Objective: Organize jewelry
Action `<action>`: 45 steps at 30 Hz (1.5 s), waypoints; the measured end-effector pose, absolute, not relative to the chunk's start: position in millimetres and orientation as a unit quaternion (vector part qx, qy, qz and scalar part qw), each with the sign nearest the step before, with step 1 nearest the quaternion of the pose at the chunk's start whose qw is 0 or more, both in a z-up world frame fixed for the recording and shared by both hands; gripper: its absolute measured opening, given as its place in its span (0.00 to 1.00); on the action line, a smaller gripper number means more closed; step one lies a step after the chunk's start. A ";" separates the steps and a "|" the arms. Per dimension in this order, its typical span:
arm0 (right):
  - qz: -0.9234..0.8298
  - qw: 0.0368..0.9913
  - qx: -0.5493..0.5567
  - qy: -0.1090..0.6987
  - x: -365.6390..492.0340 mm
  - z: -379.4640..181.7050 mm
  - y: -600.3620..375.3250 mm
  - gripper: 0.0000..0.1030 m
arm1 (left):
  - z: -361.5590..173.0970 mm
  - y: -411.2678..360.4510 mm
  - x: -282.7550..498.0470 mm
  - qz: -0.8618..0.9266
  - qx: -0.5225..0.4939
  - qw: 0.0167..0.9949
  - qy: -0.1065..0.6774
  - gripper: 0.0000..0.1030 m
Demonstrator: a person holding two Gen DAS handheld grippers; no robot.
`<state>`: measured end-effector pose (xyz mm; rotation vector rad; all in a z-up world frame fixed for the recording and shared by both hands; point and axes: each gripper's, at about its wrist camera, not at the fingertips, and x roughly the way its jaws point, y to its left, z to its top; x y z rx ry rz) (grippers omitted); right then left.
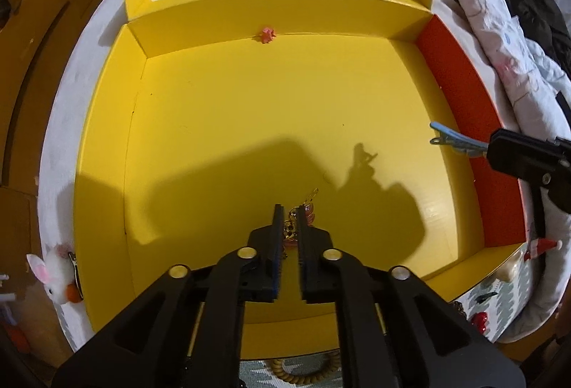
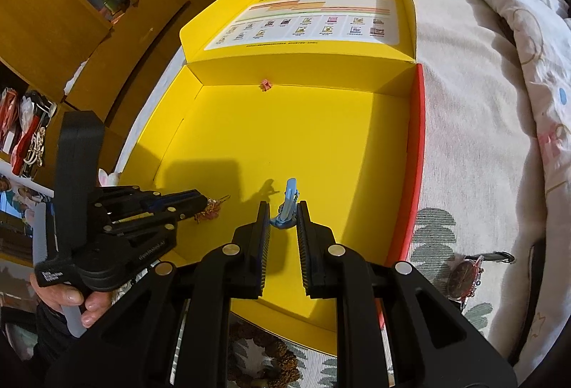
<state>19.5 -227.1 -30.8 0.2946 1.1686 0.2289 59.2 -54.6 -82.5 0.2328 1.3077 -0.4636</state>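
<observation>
A person works two grippers over a yellow box (image 1: 221, 124) lying open on a bed, its lid folded back, as a jewelry tidy-up gets under way.

At far left, outside the box, a white bunny clip (image 1: 53, 275) lies on the bedding, not yet collected. The left gripper (image 1: 289, 216) points steeply down over the near part of the box floor with its jaws drawn narrow around a gold-and-pink charm (image 1: 292, 227). The charm sits between the pads, but whether they press on it or have let go cannot be told from either view; the right wrist view shows it dangling just off the tips.

Against the far wall of the box, near the middle, rests a small pink flower (image 1: 266, 34), the only piece that lies loose in the box.

To the right, the right gripper (image 2: 282, 209) is clamped on the base of a blue hair clip (image 2: 288, 206), holding it above the floor near the red side wall (image 1: 464, 102).

Outside the box much remains. A string of brown beads (image 2: 264, 352) lies by the near edge, a coiled amber hair tie (image 1: 303, 370) beside it, a watch (image 2: 467, 275) on the bedding to the right, and small red pieces (image 1: 480, 320) near the right corner.

By this count the job looks barely begun: one piece down, two arriving, at least five waiting.
</observation>
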 end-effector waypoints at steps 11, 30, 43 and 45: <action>0.109 0.815 0.136 0.553 19.6 -33.8 -225.3 0.16 | -88.0 -57.6 56.5 -0.218 0.121 0.756 0.605 0.50; 0.100 0.827 0.139 0.536 6.2 -13.7 -230.9 0.16 | -83.2 -49.9 61.4 -0.222 0.090 0.756 0.609 0.10; 0.087 0.846 0.140 0.507 -61.4 31.1 -242.2 0.16 | -14.9 -23.5 12.0 -0.253 0.069 0.792 0.551 0.10; 0.082 0.848 0.147 0.502 -81.4 36.3 -247.7 0.16 | -9.6 -22.9 -1.3 -0.260 0.075 0.795 0.544 0.10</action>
